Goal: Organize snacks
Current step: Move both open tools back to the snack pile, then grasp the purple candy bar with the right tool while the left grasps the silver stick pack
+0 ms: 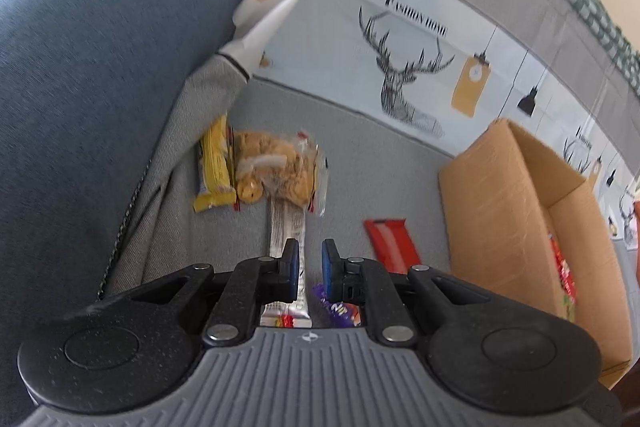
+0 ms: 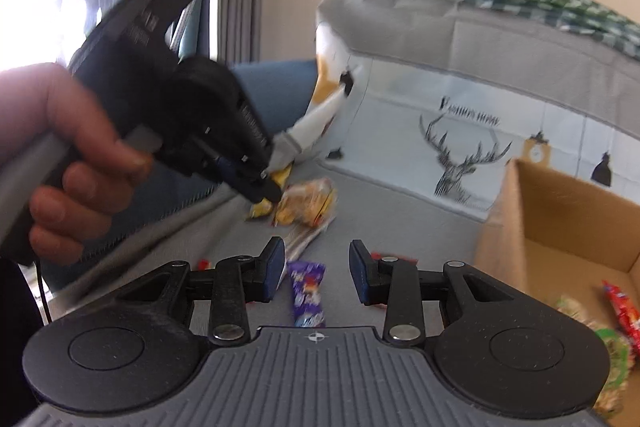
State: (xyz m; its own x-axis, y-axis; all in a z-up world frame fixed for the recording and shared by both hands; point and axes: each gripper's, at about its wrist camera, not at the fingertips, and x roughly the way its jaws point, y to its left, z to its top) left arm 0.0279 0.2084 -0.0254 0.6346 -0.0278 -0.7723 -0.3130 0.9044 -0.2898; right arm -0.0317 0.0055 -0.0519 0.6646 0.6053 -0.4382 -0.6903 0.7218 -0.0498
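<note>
My right gripper (image 2: pixel 316 269) has its fingers spread wide over the purple snack packet (image 2: pixel 306 293), with the cardboard box (image 2: pixel 504 227) to its right. My left gripper (image 1: pixel 310 261) is narrowly parted and empty above the silver wrapper (image 1: pixel 286 227); beyond that wrapper lie the bag of biscuits (image 1: pixel 276 173) and the yellow packet (image 1: pixel 214 167), farther from the box.

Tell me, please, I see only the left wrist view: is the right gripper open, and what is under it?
Observer: The right gripper is open. A purple wrapper lies on the seat below the gap between its fingers, not gripped.
Operator: What is inside the cardboard box? My view shows little of its inside.
Observer: The cardboard box holds a red packet and a green packet near its right side; both are blurred.
</note>
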